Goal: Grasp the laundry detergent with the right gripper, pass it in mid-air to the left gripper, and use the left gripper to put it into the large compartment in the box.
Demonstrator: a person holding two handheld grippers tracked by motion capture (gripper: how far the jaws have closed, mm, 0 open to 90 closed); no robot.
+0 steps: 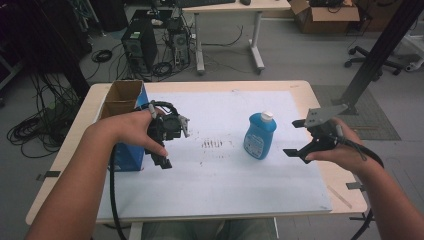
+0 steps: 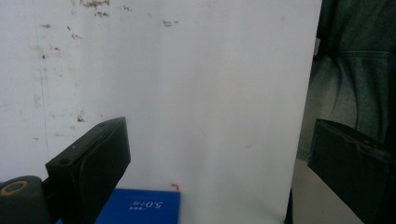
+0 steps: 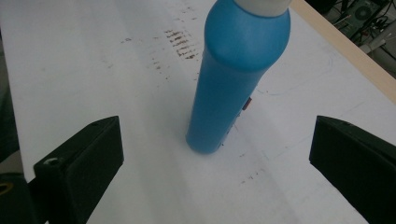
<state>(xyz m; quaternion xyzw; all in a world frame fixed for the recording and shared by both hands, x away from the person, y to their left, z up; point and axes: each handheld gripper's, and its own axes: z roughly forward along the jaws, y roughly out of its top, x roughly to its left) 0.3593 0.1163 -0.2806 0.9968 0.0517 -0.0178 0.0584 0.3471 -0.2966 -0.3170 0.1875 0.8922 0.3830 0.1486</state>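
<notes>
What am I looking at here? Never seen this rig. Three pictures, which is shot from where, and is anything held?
No robot arm: a person holds a two-jaw gripper in each hand at a table covered with a white sheet.

The high view looks down from above the person. The other two come from cameras riding on each gripper, looking along its black jaws.

On the sheet stands a blue bottle with a white cap, upright. At the left sits an open blue cardboard box.

The left gripper hovers beside the box, jaws open over bare sheet. The right gripper faces the bottle, jaws wide open and apart from it. Nothing is held.
</notes>
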